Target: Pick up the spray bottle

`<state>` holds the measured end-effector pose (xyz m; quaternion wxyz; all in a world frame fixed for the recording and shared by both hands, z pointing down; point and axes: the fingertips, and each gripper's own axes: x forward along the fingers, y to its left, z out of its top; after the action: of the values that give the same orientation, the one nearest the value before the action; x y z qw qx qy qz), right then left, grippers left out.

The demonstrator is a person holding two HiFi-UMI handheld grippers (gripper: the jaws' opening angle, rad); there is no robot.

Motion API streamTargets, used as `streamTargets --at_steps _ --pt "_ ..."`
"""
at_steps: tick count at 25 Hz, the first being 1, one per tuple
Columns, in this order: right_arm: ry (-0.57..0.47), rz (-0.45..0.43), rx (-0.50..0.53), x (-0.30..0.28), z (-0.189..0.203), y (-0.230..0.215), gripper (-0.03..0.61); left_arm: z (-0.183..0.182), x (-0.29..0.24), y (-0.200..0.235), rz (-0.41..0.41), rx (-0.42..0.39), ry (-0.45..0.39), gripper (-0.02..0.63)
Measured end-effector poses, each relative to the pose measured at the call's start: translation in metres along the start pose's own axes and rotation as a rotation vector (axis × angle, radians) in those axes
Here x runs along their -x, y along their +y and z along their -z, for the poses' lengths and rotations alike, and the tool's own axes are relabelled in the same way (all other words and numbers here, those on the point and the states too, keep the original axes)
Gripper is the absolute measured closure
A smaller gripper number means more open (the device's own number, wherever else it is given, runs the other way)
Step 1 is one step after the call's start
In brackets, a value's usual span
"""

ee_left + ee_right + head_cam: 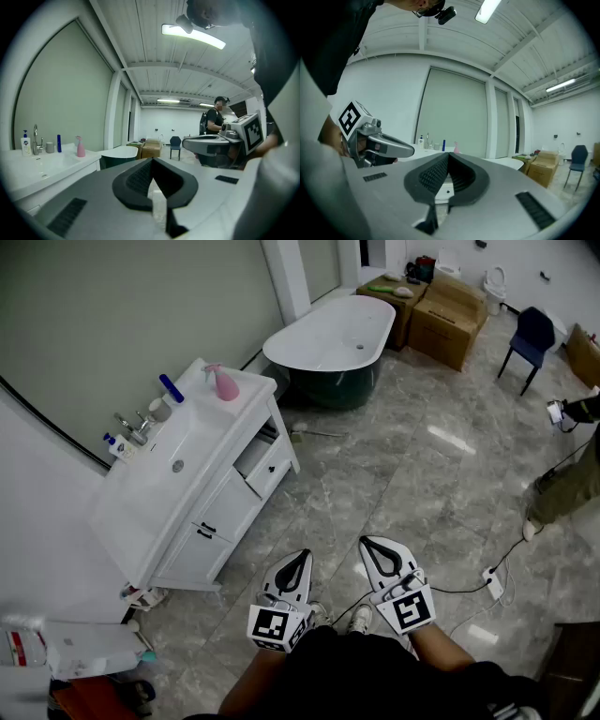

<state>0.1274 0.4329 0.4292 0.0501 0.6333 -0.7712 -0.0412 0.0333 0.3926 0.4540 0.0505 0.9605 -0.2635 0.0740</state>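
The pink spray bottle (225, 383) stands at the far end of the white vanity top (202, 442), near the wall. It also shows small in the left gripper view as a pink spray bottle (80, 146), and in the right gripper view as a pink bottle (456, 148). My left gripper (298, 557) and right gripper (373, 545) are side by side low in the head view, well short of the vanity. Both are shut with nothing between the jaws. They point roughly level across the room.
A blue bottle (172, 388), a faucet (136, 427) and a soap bottle (112, 443) share the vanity top. A bathtub (328, 338) stands beyond it, then cardboard boxes (450, 310) and a blue chair (530, 338). A person (572, 474) stands right; a cable and power strip (492, 582) lie on the floor.
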Motion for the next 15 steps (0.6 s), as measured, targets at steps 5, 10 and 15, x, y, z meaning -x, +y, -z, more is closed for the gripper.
streamTargets --at_steps 5,10,15 --pt "0.012 0.008 0.015 -0.001 -0.002 0.008 0.581 -0.007 0.009 0.006 -0.015 -0.006 -0.021 0.618" --pt "0.008 0.007 0.024 -0.005 -0.005 0.016 0.581 -0.004 0.017 0.014 -0.019 0.000 -0.017 0.618" --pt "0.003 0.001 0.013 -0.013 -0.007 0.028 0.580 -0.001 0.025 0.025 -0.028 0.011 -0.020 0.618"
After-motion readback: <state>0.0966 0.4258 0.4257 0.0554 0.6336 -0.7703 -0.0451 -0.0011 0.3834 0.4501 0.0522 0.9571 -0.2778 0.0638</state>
